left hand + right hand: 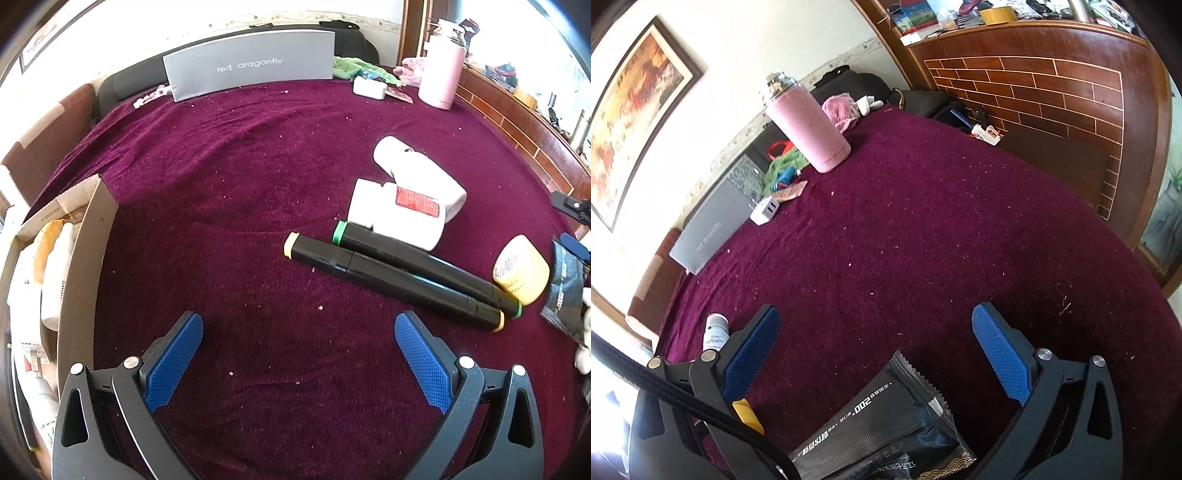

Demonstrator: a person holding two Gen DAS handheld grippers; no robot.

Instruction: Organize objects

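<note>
Two grippers spread wide, nothing gripped

Left gripper (298, 356) is hovering with jaws released; two black markers (393, 275) are lying ahead and right of the jaws, touching, long axes running near-right to far-left. Right gripper (875, 350), jaws also released, is straddling a black foil packet (886, 432). Judged step: approach. Next: align the jaws across a marker's barrel, carry it to the cardboard box (86, 258), left of the jaws.

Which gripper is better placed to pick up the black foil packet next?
Right. The right gripper is open with the black foil packet lying between its fingers. The left gripper is open over bare cloth, with the packet at its far right edge.
</note>
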